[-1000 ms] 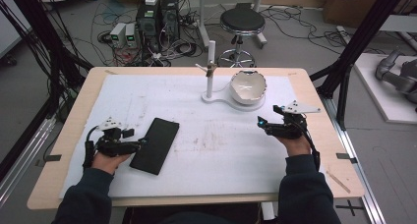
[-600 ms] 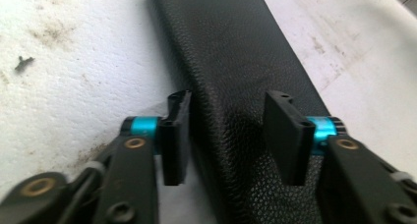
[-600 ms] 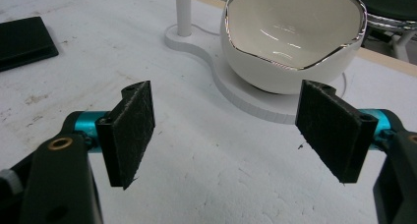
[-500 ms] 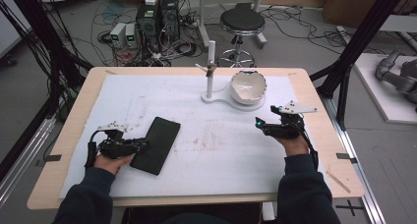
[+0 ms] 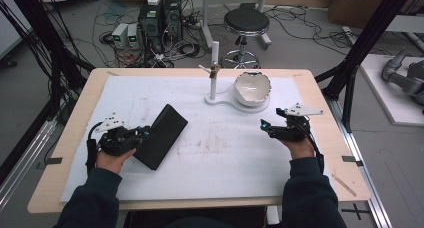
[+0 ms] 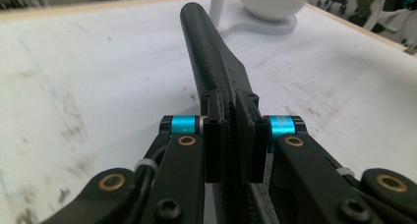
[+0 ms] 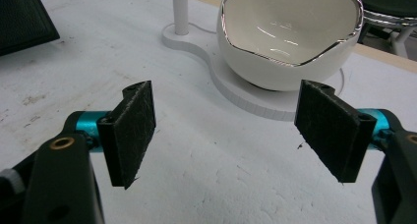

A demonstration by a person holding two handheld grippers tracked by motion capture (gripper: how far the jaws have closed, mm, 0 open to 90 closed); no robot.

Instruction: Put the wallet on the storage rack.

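Observation:
A flat black textured case (image 5: 165,133) lies left of centre on the white mat, its near edge raised. My left gripper (image 5: 145,134) has just been closing and is now shut on that edge. The left gripper view has both pads of the left gripper (image 6: 230,135) pressed on the case (image 6: 206,52), which runs away from me on its edge. At the mat's right side, my right gripper (image 5: 265,128) is open and holds nothing. Through the right gripper view, the right gripper (image 7: 231,121) faces a white bowl (image 7: 290,37).
The white bowl (image 5: 252,88) sits on a white base with an upright post (image 5: 214,68) at the back centre of the mat. The wooden table edge (image 5: 320,103) runs close to the right hand. A stool and cables are on the floor beyond.
The left gripper closed on the black case's near edge and rose a little, tipping the case up off the mat. The right hand stayed where it was.

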